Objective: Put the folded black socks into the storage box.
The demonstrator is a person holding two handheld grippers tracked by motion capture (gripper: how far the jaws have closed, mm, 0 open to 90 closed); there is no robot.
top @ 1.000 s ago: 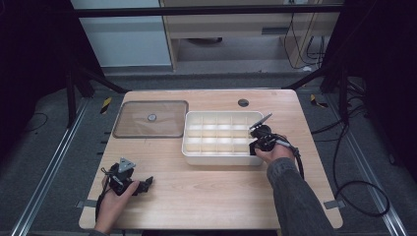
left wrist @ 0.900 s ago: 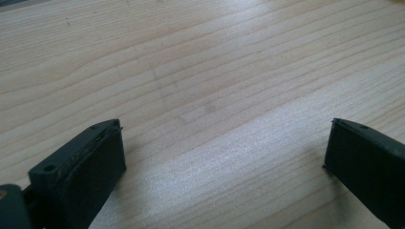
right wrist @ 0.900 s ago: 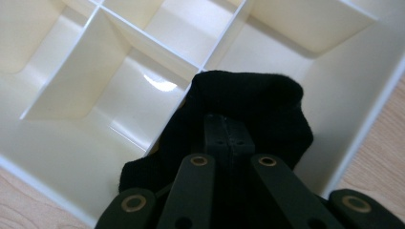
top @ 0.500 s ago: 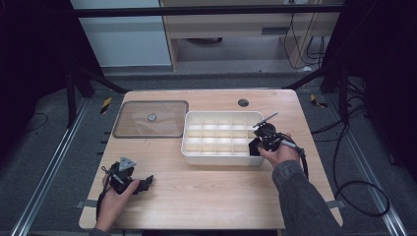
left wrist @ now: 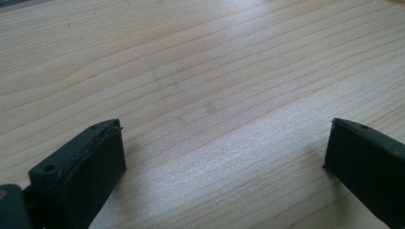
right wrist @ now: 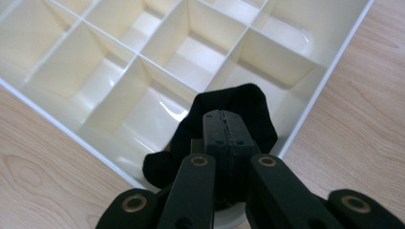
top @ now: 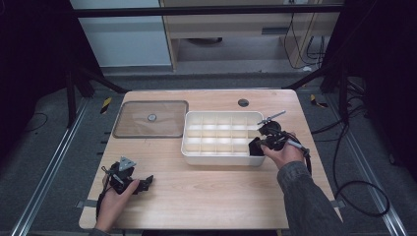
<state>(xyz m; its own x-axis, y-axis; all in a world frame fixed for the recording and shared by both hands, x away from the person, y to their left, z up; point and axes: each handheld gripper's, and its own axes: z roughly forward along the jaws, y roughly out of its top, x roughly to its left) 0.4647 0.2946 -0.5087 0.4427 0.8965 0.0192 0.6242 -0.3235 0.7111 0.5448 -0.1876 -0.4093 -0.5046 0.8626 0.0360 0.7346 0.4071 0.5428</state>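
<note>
High view | right gripper (top: 256, 146) pinching black cloth (right wrist: 229, 109) over tray (top: 196, 157) corner | left gripper (top: 142, 183) spread, resting on table (top: 206, 196)

- Compartment tray (top: 196, 150): cream-white.
- Cloth (right wrist: 243, 107) in right gripper (right wrist: 223, 118): black.
- Both grippers: black; left gripper (top: 142, 183).
- Table (top: 206, 191): light wood grain.
- Lid (top: 151, 119): clear, brownish tint.

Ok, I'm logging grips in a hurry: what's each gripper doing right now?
Left gripper: open, nothing between its jaws, over bare table.
Right gripper: shut on a black cloth, at a corner compartment of the white tray.
</note>
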